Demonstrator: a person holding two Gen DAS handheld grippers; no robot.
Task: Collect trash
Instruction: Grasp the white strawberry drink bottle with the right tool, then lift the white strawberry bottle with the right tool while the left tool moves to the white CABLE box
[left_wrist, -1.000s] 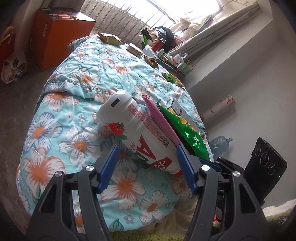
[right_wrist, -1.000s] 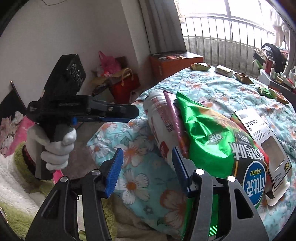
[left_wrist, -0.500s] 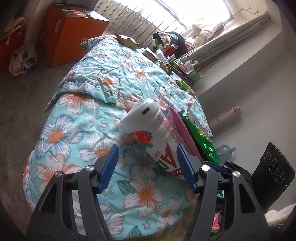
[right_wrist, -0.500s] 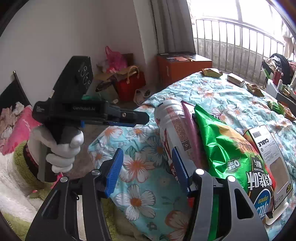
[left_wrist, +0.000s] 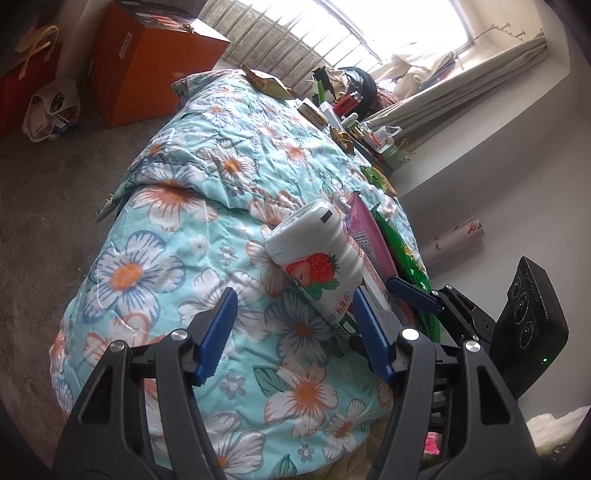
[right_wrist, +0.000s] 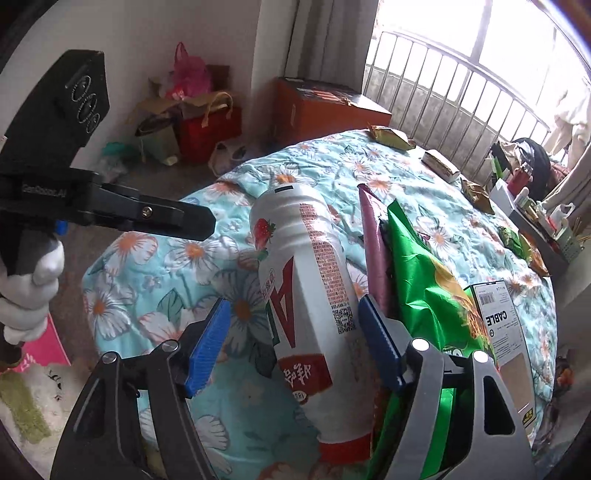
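A white strawberry-drink bottle (right_wrist: 310, 295) lies on its side near the bed's (right_wrist: 155, 288) foot edge, red cap toward that edge. Beside it lie a pink wrapper (right_wrist: 375, 251), a green snack bag (right_wrist: 424, 288) and a flat "CABLE" box (right_wrist: 506, 332).

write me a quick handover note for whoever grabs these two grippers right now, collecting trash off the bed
Right gripper: jaws have just been opening; they straddle the white strawberry bottle without gripping it.
Left gripper: open, empty, hovering over the quilt beside the bottle.
Trash: the bottle lies at the near end of the bed, with a pink wrapper, green snack bag and cable box beside it. More wrappers lie at the far end.
Done: nothing held.
Left: everything. Probably take the bottle first.
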